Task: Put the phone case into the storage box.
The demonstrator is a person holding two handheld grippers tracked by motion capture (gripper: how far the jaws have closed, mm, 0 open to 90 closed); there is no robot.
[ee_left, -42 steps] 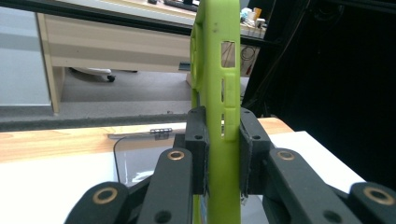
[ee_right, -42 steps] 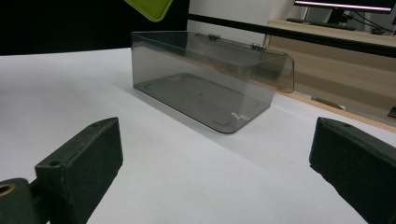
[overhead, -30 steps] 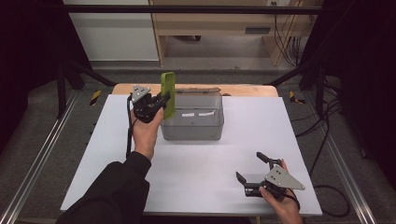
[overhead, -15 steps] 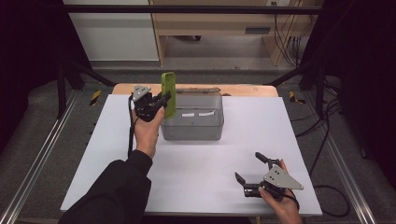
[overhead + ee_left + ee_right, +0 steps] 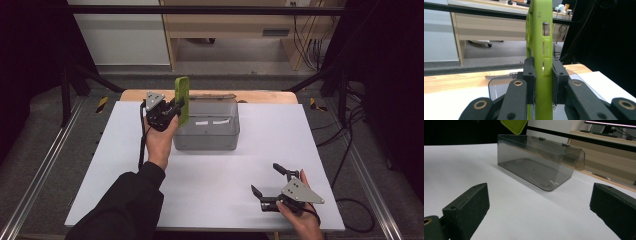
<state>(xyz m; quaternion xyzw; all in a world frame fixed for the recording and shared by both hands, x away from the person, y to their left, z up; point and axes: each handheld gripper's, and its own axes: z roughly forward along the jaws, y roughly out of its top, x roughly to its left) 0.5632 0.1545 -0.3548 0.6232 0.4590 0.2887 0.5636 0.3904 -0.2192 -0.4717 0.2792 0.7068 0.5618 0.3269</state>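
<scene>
From the high view, the left gripper [image 5: 176, 107] pinches a green case [image 5: 182, 99] upright over the left end of the clear box [image 5: 206, 132], just as a second ago; nothing has shifted, so the drop seems paused. The left gripper view shows both pads clamped on the case's edge. In the right gripper view, the right gripper [image 5: 541, 205] rests spread wide, empty, facing the box

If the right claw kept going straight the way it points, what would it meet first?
Probably the clear grey box. The right claw is open, with bare white table ahead, and the box sits roughly centred beyond that. Depth is hard to judge.
</scene>
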